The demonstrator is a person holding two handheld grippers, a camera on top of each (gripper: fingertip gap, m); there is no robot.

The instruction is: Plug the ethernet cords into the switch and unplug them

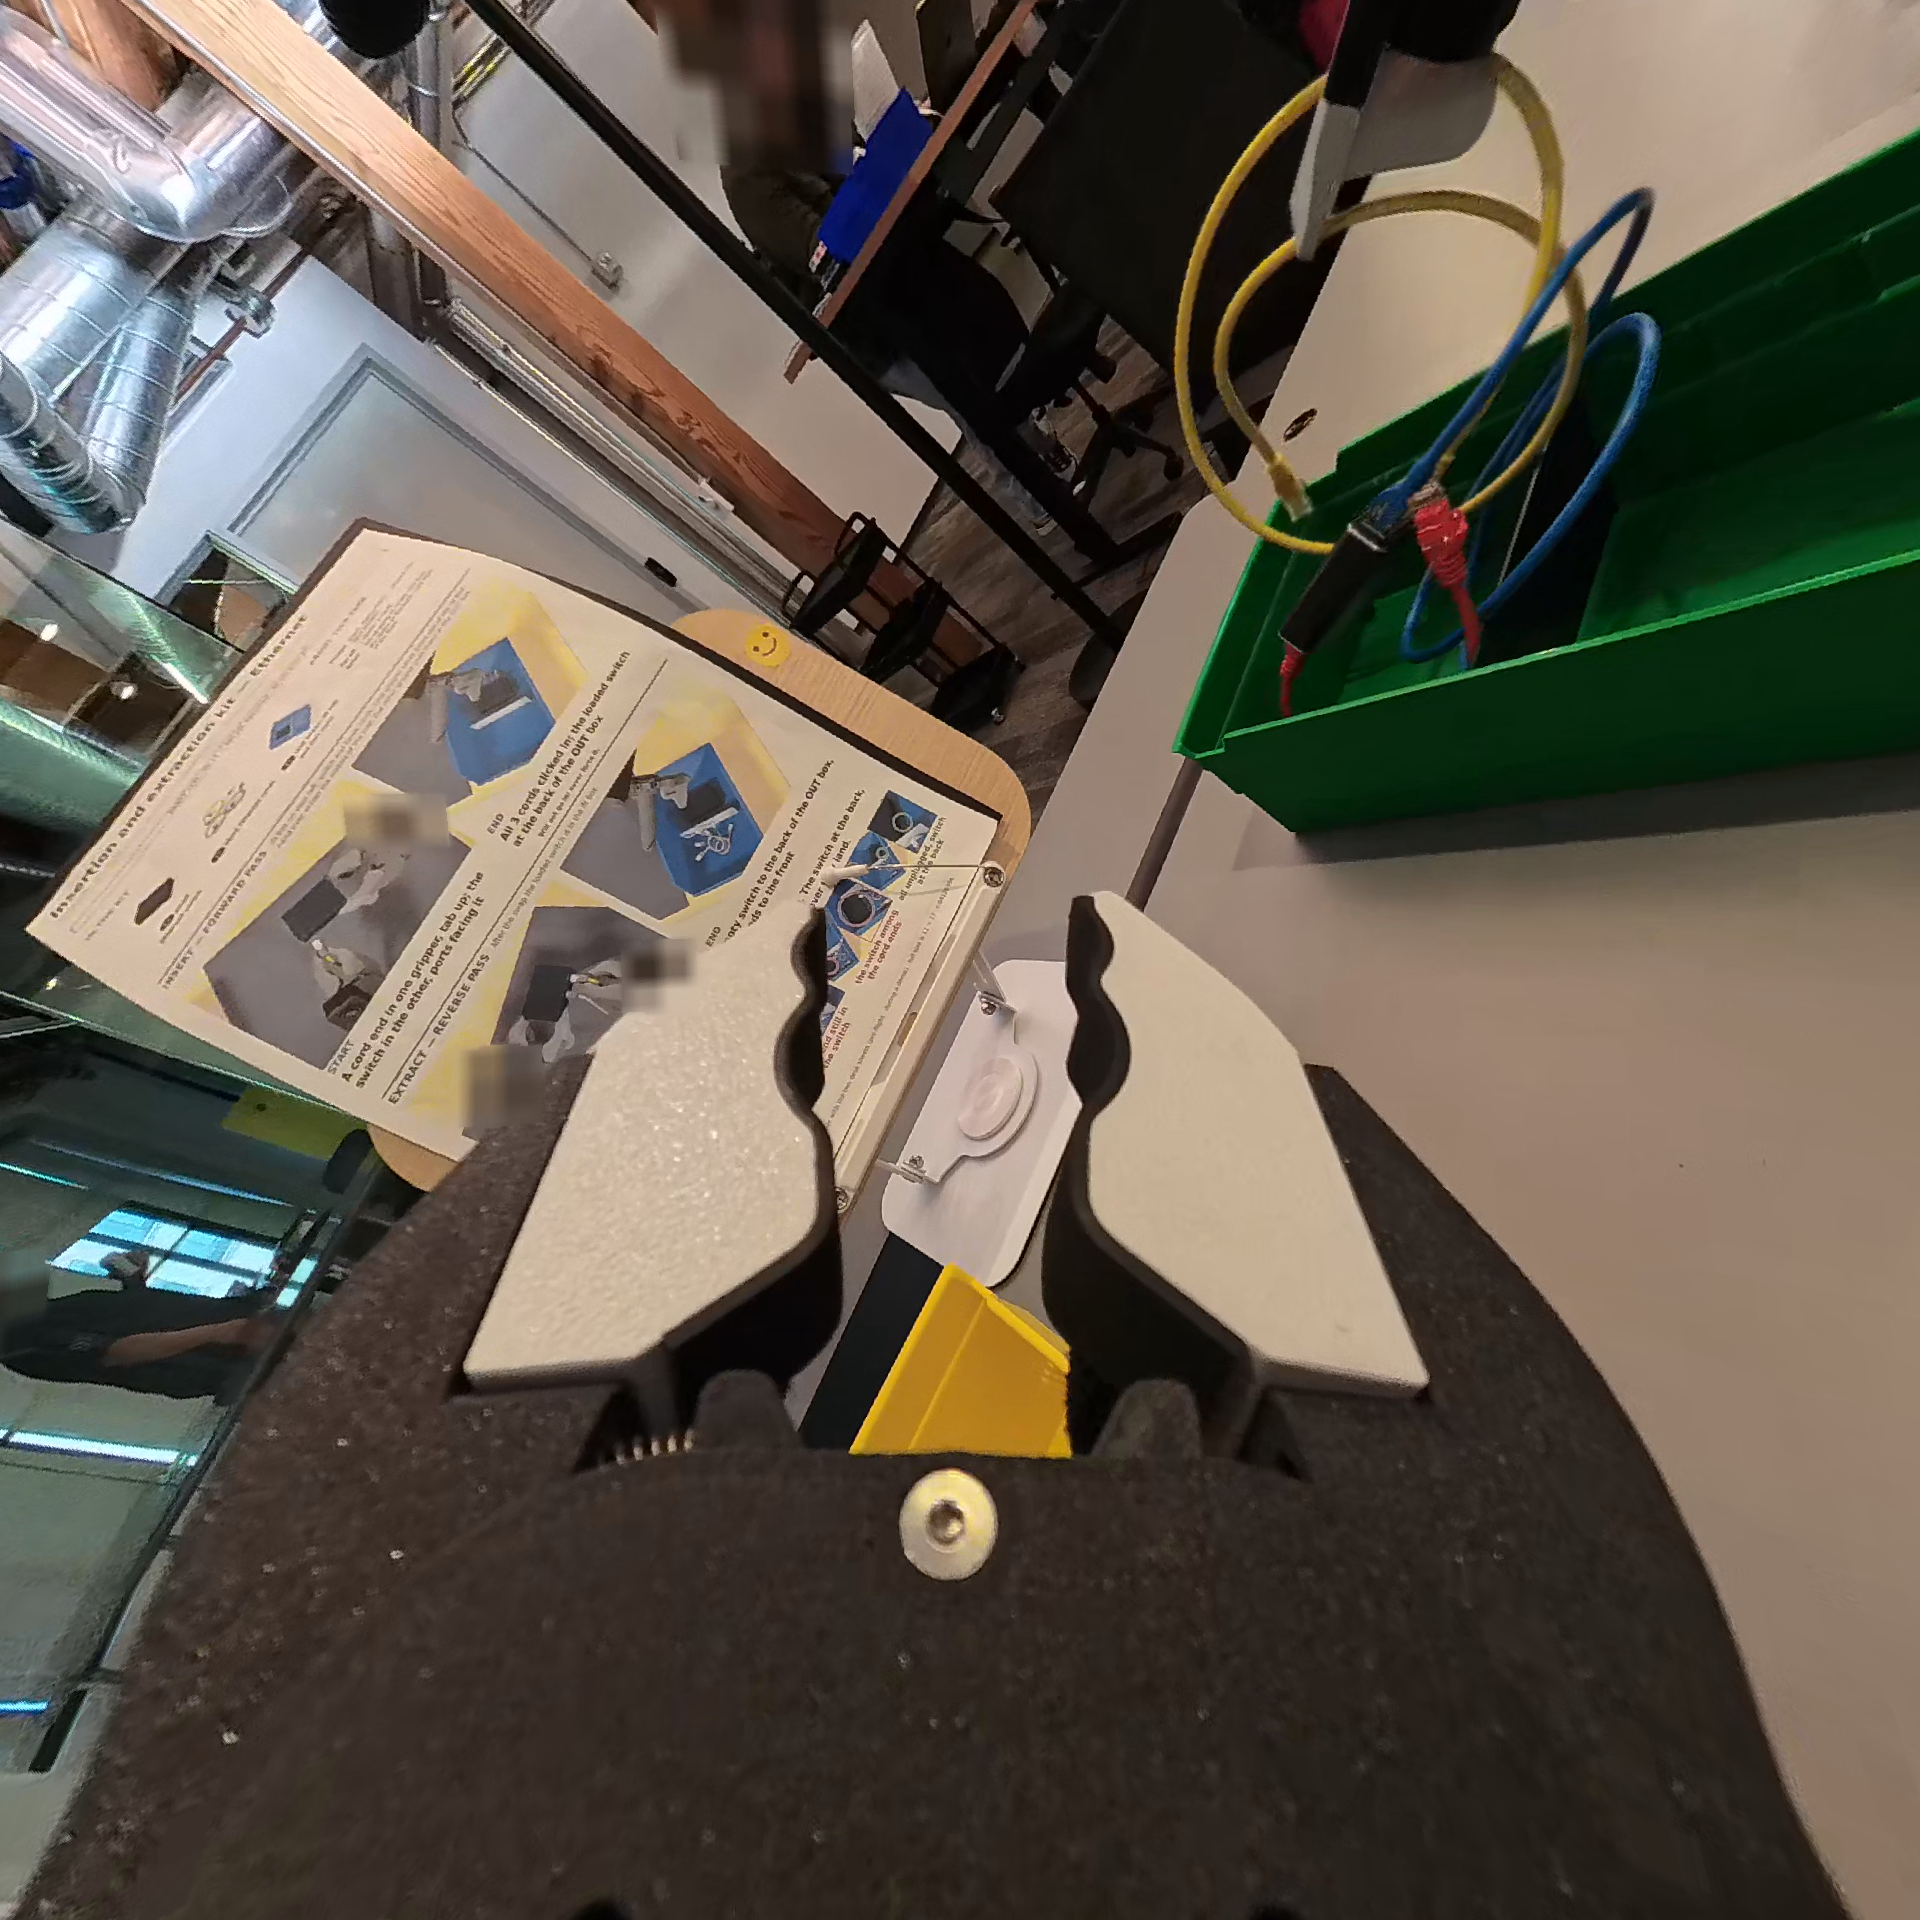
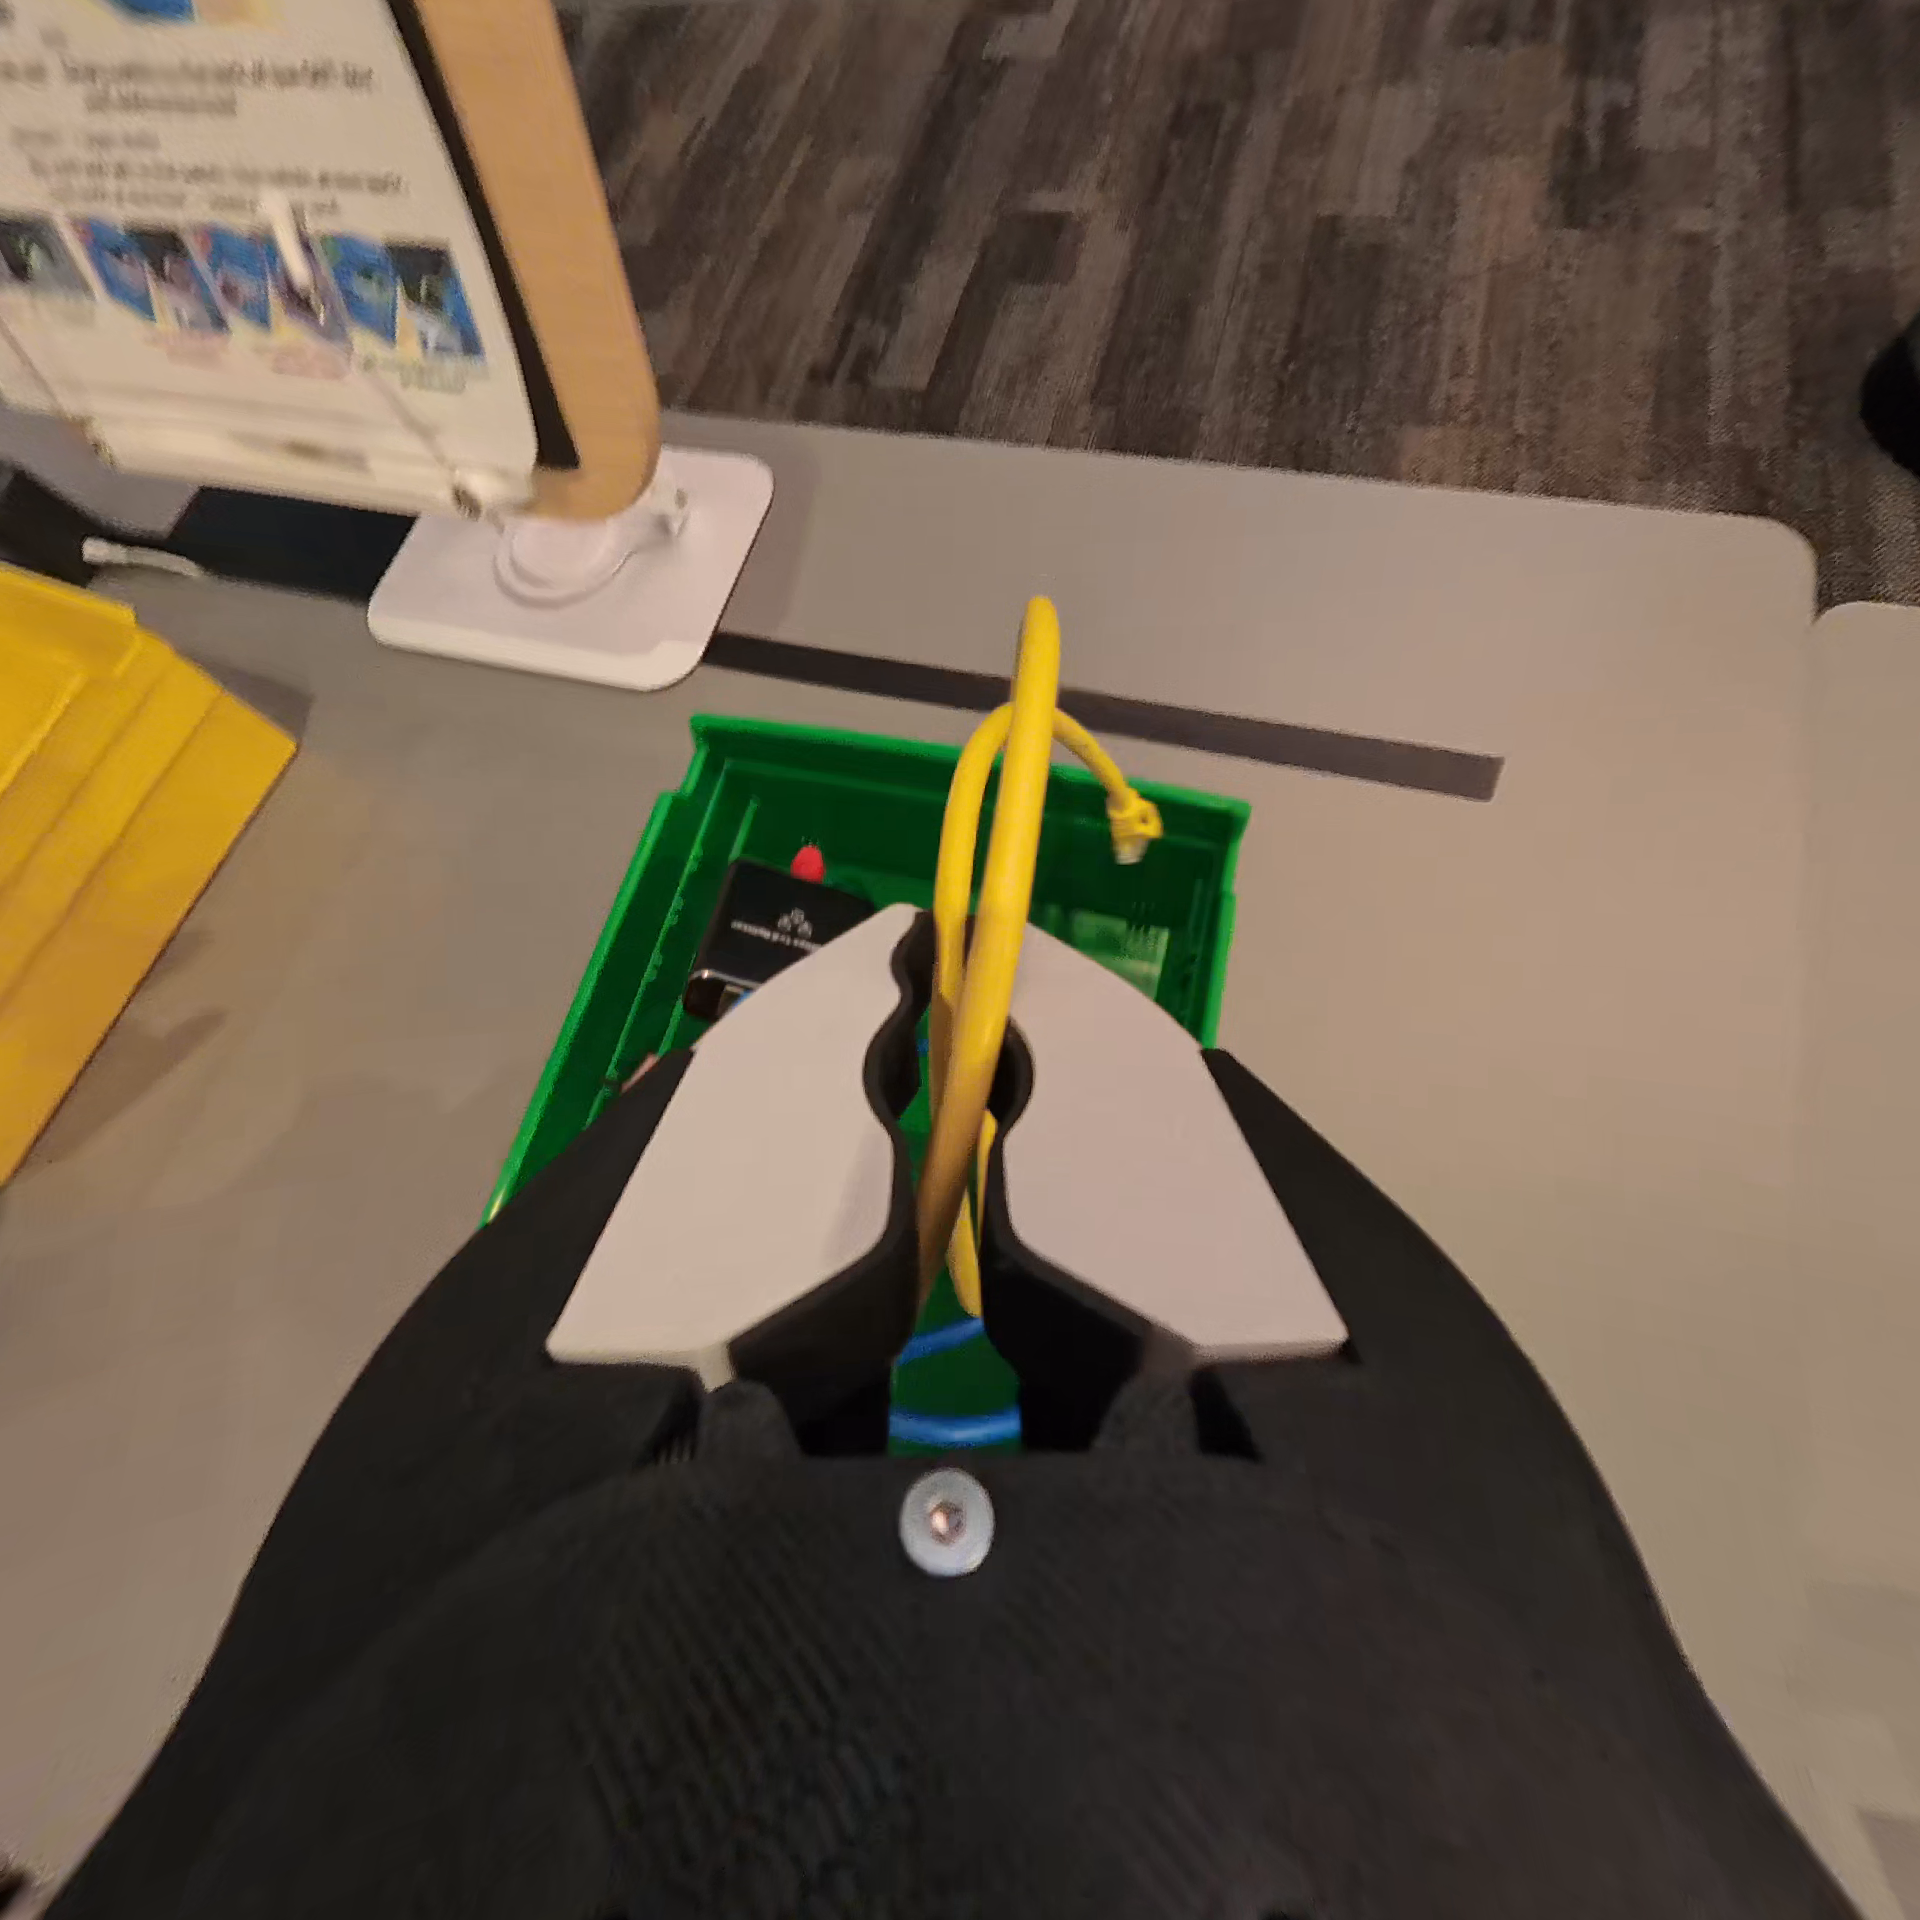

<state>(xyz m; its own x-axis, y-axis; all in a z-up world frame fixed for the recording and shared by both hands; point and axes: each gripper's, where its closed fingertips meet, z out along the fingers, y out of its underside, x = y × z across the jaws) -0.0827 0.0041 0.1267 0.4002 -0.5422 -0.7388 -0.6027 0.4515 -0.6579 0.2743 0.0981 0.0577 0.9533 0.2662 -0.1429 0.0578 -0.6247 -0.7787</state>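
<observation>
Grey and bare, the desk carries a green bin near its far edge, a yellow bin at the left, and a white-based stand holding an instruction sheet. Beyond the edge lies dark wood-patterned floor.

The right gripper hangs over the green bin with its fingers closed on the yellow cord, which loops up out of the grip; its free plug dangles above the bin's far wall. Inside the bin sits the black switch, with a red cord and a blue cord running to it. Both look plugged in, though the ports are too small to tell for sure.

The left gripper is well apart from the bin, its fingers spread open and holding nothing, pointed toward the stand's base with a corner of the yellow bin showing between them.
</observation>
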